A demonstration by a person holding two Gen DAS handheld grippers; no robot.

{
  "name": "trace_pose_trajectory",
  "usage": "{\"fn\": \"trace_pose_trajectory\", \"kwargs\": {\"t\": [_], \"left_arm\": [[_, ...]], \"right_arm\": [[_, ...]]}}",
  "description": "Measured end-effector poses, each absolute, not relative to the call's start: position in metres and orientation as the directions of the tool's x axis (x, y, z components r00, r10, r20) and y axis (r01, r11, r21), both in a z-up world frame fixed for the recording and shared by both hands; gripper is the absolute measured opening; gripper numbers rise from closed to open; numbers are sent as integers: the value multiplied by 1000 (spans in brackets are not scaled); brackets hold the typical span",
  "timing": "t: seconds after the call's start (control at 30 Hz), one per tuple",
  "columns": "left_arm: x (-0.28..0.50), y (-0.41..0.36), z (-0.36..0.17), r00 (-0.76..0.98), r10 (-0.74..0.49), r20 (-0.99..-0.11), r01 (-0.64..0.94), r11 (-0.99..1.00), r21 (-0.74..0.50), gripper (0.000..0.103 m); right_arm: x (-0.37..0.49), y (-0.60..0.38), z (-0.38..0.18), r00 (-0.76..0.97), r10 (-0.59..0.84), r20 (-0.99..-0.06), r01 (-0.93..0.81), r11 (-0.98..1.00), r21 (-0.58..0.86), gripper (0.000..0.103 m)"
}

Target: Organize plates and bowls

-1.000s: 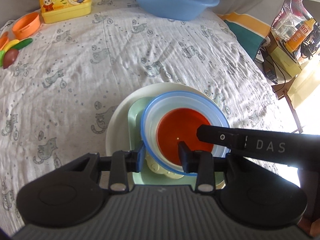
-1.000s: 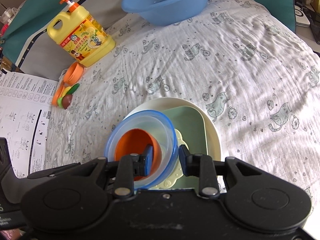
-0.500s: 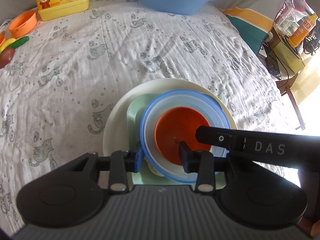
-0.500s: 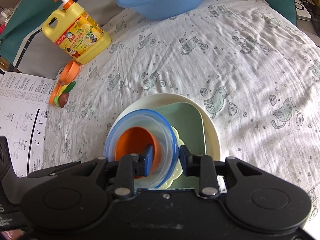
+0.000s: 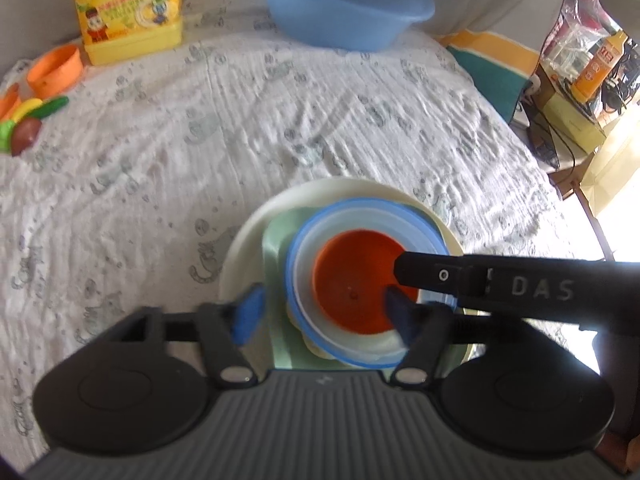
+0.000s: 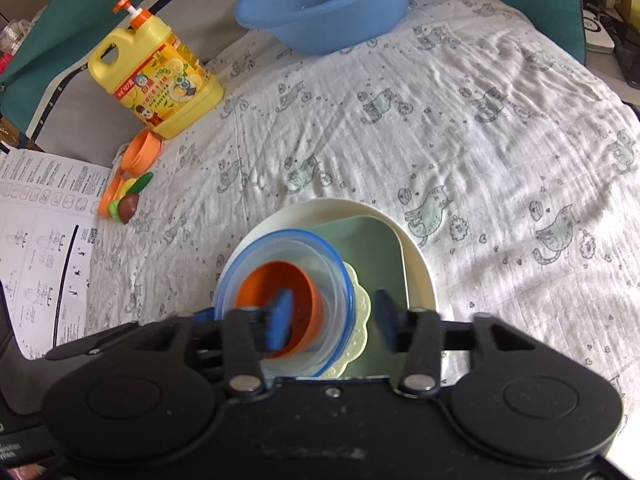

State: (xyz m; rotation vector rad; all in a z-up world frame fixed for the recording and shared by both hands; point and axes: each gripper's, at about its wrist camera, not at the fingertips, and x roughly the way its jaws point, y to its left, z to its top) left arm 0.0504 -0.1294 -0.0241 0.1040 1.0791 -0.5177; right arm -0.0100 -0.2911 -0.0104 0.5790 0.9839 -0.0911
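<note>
A stack stands on the cloth: a cream round plate (image 5: 256,236) (image 6: 420,268), a green square plate (image 5: 276,248) (image 6: 376,248), a small yellow scalloped plate (image 6: 360,332), a clear blue-rimmed bowl (image 5: 298,280) (image 6: 280,240) and an orange bowl (image 5: 352,276) (image 6: 276,284) inside it. My left gripper (image 5: 324,312) is open, its jaws straddling the near left rim of the bowls. My right gripper (image 6: 332,320) is open over the bowls' right rim, one finger (image 6: 280,316) inside the orange bowl. The right gripper's body (image 5: 500,284) crosses the left wrist view.
A blue basin (image 5: 344,4) (image 6: 324,0) and a yellow detergent bottle (image 5: 124,8) (image 6: 156,80) stand at the back. An orange cup (image 5: 56,70) (image 6: 140,152) and toy vegetables (image 5: 28,128) (image 6: 128,200) lie at the left. A printed sheet (image 6: 36,232) lies beyond them. Clutter (image 5: 592,64) stands off the right edge.
Both grippers have opened wide, letting go of the bowls' rim. The stack stays in place on the cloth.
</note>
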Motion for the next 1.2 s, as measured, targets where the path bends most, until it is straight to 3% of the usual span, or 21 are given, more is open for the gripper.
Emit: {"fn": "trace_pose_trajectory", "kwargs": {"t": [0.03, 0.1, 0.2, 0.73, 1.2], "left_arm": [[49, -127, -20, 389, -350, -852, 450, 879, -156, 90], [45, -122, -11, 437, -347, -830, 447, 884, -134, 99], [42, -113, 1, 477, -349, -807, 439, 890, -124, 103], [6, -81, 30, 558, -361, -747, 430, 896, -112, 103], [-5, -72, 25, 554, -362, -750, 436, 893, -109, 103]], "right_arm": [[-12, -292, -7, 574, 170, -801, 325, 851, 413, 82], [-15, -291, 2, 599, 149, -787, 312, 862, 400, 91], [-19, -289, 13, 621, 123, -774, 305, 872, 384, 101], [-54, -273, 41, 662, 83, -745, 286, 891, 353, 103], [-64, -267, 34, 644, 91, -759, 289, 891, 352, 103]]}}
